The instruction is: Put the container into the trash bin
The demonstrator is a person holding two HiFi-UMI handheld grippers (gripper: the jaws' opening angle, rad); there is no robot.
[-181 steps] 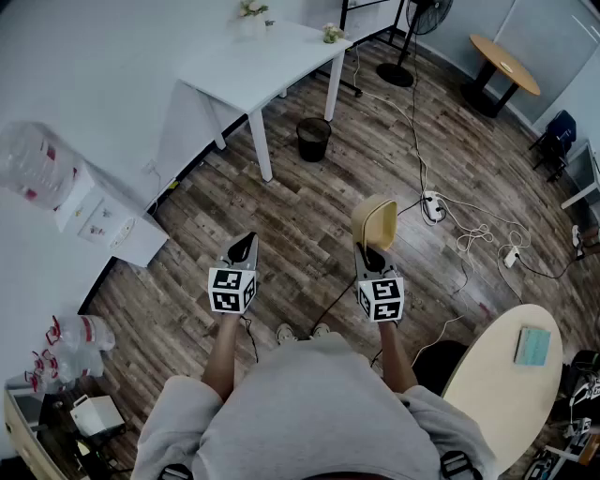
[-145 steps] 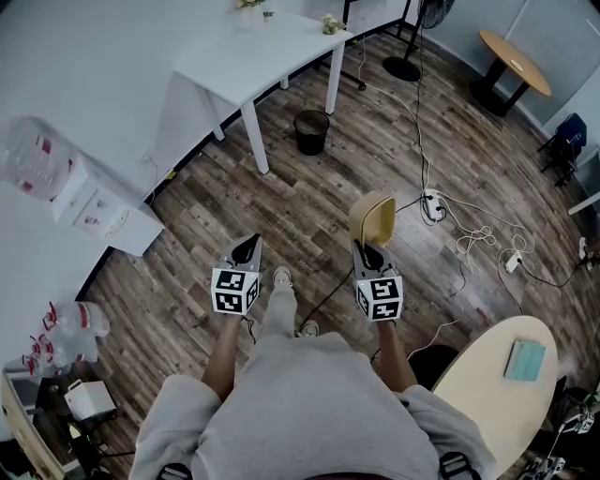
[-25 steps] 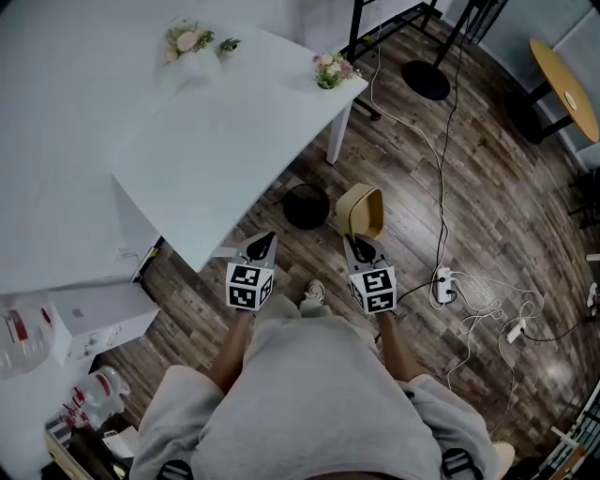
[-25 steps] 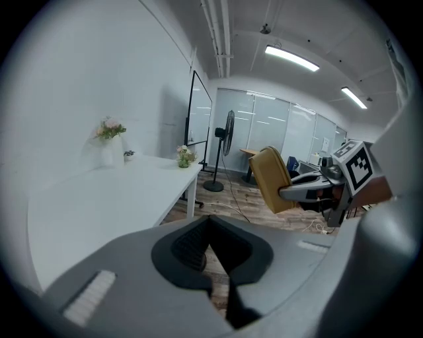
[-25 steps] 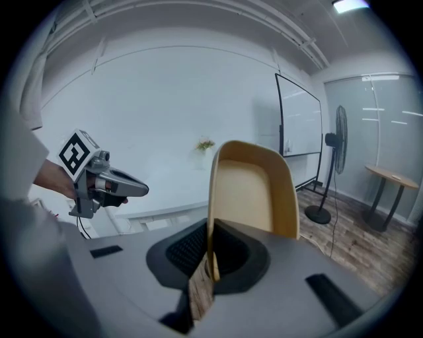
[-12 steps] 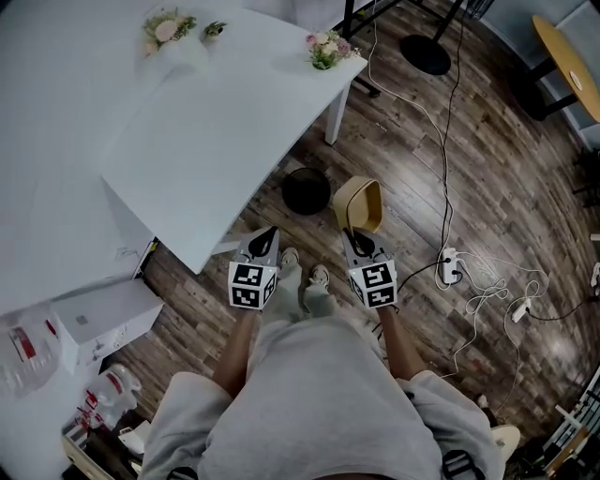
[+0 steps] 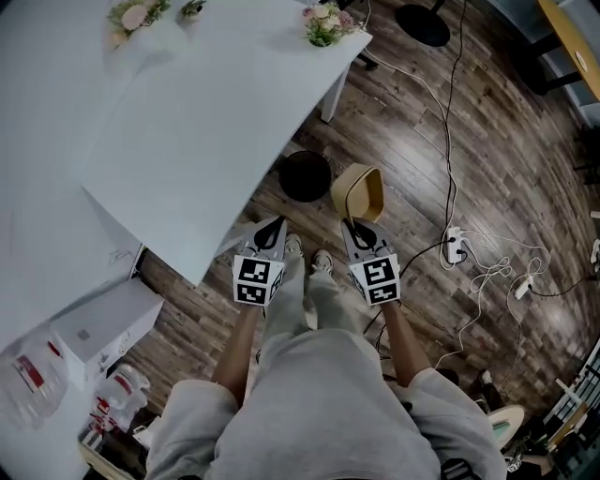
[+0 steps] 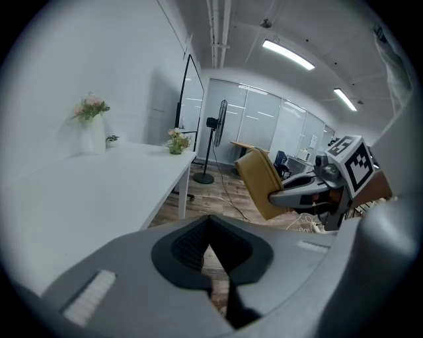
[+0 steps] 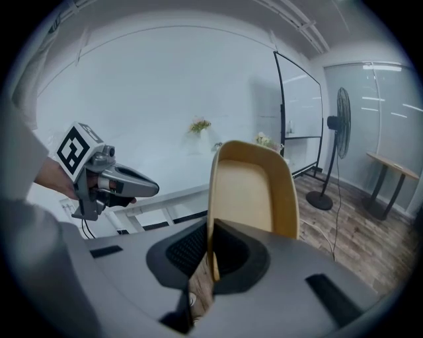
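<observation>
Clamping the tan container [image 7: 359, 192] by its rim, the right gripper [image 7: 354, 228] holds it above the floor, just right of the black trash bin [image 7: 306, 176] by the table's [image 7: 216, 141] edge. The left gripper [image 7: 272, 228] is closed on nothing. Centring the container over the bin's mouth before releasing seems wise.

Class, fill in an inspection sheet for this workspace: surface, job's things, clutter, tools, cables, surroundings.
Surface: wood-plank floor.
Job's things: tan container held up just right of the black trash bin in the head view, not yet in it.
Clutter: white box and water bottles at lower left.
Tools: right tool shut on the container's rim; left tool shut, nothing in it.
Cables: power strip and loose cords on the floor.
Surroundings: white table with flowers; standing fan.
</observation>
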